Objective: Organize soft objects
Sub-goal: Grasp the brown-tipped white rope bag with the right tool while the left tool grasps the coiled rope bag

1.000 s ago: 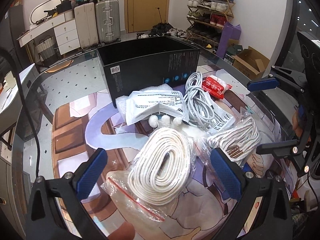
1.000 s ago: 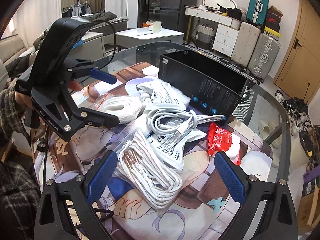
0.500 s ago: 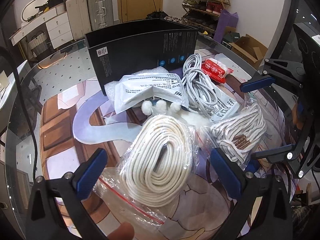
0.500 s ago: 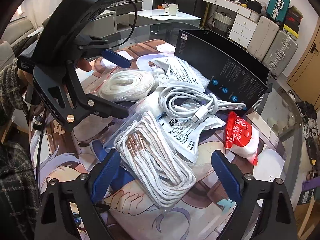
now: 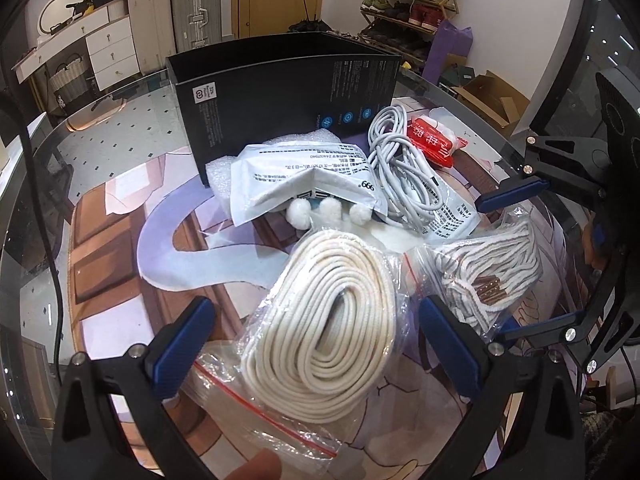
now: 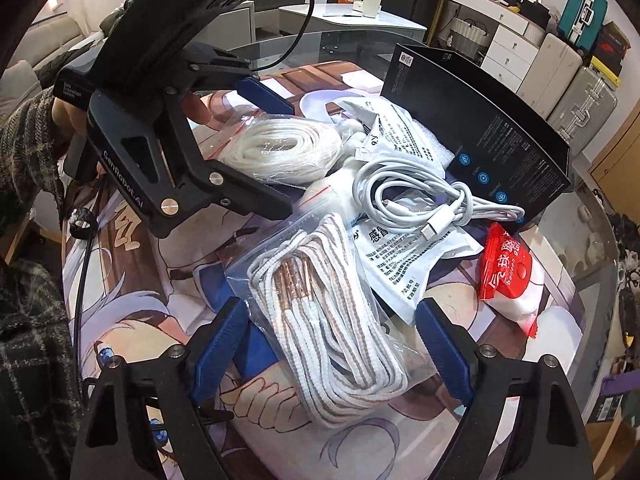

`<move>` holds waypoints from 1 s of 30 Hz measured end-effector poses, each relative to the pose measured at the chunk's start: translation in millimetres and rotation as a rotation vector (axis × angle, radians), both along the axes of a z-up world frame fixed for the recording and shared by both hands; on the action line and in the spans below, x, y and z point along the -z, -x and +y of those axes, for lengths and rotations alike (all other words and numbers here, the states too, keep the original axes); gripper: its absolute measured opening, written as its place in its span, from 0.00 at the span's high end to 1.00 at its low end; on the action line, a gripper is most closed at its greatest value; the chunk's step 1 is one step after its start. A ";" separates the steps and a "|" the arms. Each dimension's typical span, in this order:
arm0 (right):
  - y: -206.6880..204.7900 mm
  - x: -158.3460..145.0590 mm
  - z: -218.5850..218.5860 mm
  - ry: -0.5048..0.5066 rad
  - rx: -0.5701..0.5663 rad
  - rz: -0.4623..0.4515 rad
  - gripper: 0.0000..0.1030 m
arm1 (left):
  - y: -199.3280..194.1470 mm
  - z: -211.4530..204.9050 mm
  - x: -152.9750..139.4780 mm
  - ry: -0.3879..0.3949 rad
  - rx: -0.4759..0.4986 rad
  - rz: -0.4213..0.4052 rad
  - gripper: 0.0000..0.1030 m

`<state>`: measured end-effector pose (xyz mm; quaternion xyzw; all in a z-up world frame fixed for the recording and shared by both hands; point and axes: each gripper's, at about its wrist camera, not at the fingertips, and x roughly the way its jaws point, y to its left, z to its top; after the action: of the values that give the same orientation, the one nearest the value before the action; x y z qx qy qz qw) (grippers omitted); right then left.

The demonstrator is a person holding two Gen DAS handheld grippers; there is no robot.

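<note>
While both grippers hang over the pile on the glass table (image 5: 120,128), each has its own bag lined up. The right gripper (image 6: 332,344) straddles the bag of striped laces (image 6: 332,328), which lies directly between its blue pads (image 6: 218,344); the jaws are closing but the pads do not yet press the plastic. The laces' long axis runs from the copper tips near the jaws' far side down toward the camera, slightly slanted, so the pads would close across the bundle's narrow width, which looks like the right way to take it. The left gripper (image 5: 316,340) stands wide open around the bag of white rope (image 5: 324,320), the coil's long axis also running away from the camera, pads clear on both sides. The black box (image 5: 288,92) stands upright just beyond the pile, open at the top and seemingly the place for these things. From the right gripper it lies ahead and to the right, past the cable (image 6: 424,196) and the paper packets (image 6: 404,264).
</note>
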<state>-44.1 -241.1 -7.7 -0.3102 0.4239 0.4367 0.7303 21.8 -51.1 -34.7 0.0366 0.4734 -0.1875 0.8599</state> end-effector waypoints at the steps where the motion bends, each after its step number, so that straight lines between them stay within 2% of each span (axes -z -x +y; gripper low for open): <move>1: -0.1 0.0 -0.4 0.000 0.002 0.003 0.20 | 0.1 0.7 -0.5 0.000 -0.001 -0.003 0.05; 3: -1.6 -0.7 -1.0 0.002 0.003 0.019 0.28 | 0.7 2.1 -0.7 -0.005 -0.002 -0.011 0.09; 8: -1.2 -2.4 -4.0 0.006 0.008 0.033 0.33 | 3.3 5.4 -1.5 -0.014 -0.003 -0.021 0.15; 10: -1.7 -2.8 -5.4 0.008 0.010 0.039 0.35 | 5.1 5.2 -1.7 -0.024 -0.005 -0.027 0.21; 16: 0.3 -3.7 -16.3 0.020 0.024 0.075 0.49 | 7.6 5.2 -4.0 -0.034 -0.013 -0.041 0.32; 18: 1.9 -0.8 -16.7 0.031 0.020 0.083 0.53 | 9.0 6.7 -4.3 -0.032 -0.015 -0.042 0.34; 23: 6.5 -1.5 -18.4 0.034 0.022 0.078 0.57 | 11.4 7.9 -3.5 -0.025 -0.006 -0.043 0.34; 27: 10.0 -3.2 -19.5 0.036 0.024 0.073 0.62 | 10.6 12.5 -4.8 0.014 -0.016 -0.035 0.35; 29: 10.9 -4.6 -19.1 0.035 0.029 0.076 0.64 | 12.6 14.1 -5.1 0.004 -0.031 -0.047 0.43; 30: 11.2 -5.1 -19.8 0.035 0.032 0.079 0.64 | 13.6 15.8 -5.8 0.004 -0.045 -0.054 0.55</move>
<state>-55.3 -260.9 -2.6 -0.2986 0.4651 0.4294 0.7143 8.2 -35.2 -28.9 0.0294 0.4504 -0.1682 0.8763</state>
